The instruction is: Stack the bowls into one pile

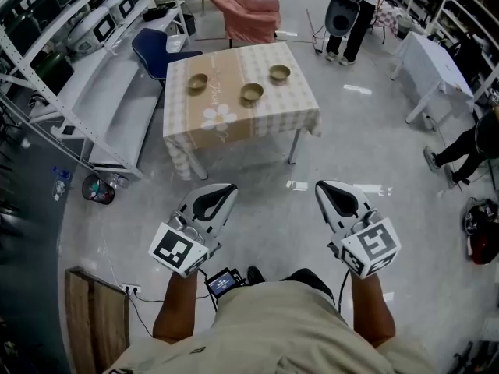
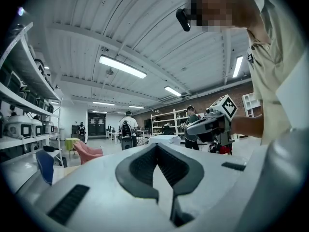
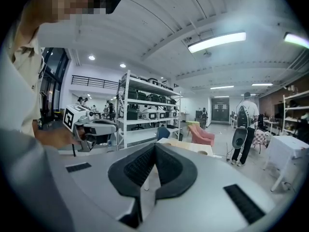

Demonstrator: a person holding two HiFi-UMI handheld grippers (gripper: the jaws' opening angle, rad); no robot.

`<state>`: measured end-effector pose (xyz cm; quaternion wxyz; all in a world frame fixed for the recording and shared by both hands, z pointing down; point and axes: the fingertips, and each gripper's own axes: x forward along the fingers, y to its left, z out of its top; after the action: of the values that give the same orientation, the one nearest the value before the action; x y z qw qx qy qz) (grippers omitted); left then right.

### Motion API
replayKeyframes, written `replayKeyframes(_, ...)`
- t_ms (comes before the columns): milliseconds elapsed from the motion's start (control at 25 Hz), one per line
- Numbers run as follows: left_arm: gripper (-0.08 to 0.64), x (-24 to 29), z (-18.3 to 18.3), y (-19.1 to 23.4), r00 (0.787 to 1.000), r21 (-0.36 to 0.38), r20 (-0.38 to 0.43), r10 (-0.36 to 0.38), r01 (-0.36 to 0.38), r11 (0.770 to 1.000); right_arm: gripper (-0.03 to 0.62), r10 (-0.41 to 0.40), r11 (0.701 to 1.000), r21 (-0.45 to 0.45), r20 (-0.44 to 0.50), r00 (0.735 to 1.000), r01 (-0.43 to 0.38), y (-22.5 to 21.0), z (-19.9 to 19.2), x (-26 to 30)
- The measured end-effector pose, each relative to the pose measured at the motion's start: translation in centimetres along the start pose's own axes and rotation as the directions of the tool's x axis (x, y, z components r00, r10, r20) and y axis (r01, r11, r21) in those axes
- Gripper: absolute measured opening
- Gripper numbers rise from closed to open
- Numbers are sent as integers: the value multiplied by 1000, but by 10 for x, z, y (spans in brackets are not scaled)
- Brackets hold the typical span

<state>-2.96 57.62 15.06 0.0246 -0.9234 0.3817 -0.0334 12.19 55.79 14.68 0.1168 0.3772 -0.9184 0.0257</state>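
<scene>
Glossy grey floor, checked-cloth table, metal shelving at left, pink armchair beyond.

Lower left of the head view, there's the left gripper: a pale grey-white teardrop shell with dark ribbed fingers set into it. Lower right, the right gripper is its twin. Each has a white marker cube at the back, printed with black squares. A thin black cable trails from the right one. Bottom centre, a beige short-sleeved shirt, and just above it a small lit screen.
</scene>
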Motion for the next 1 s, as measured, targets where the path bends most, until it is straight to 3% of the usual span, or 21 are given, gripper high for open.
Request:
replayKeyframes(160,6,2,-6,20,1000,-24,9,-4,4,1000,3,4,1000,-11,-25,1000,-4,0,1,21)
replayKeyframes(440,6,34,-27,58,999,-42,-34,-4,3,999,3,-4,1000,18,-37,999,5,-38,-9,65)
replayKeyframes(1000,6,166,-32,137,994,-29,-92,57,-60,998,3,72,996,51,-20,997,-71,-177,-6,163)
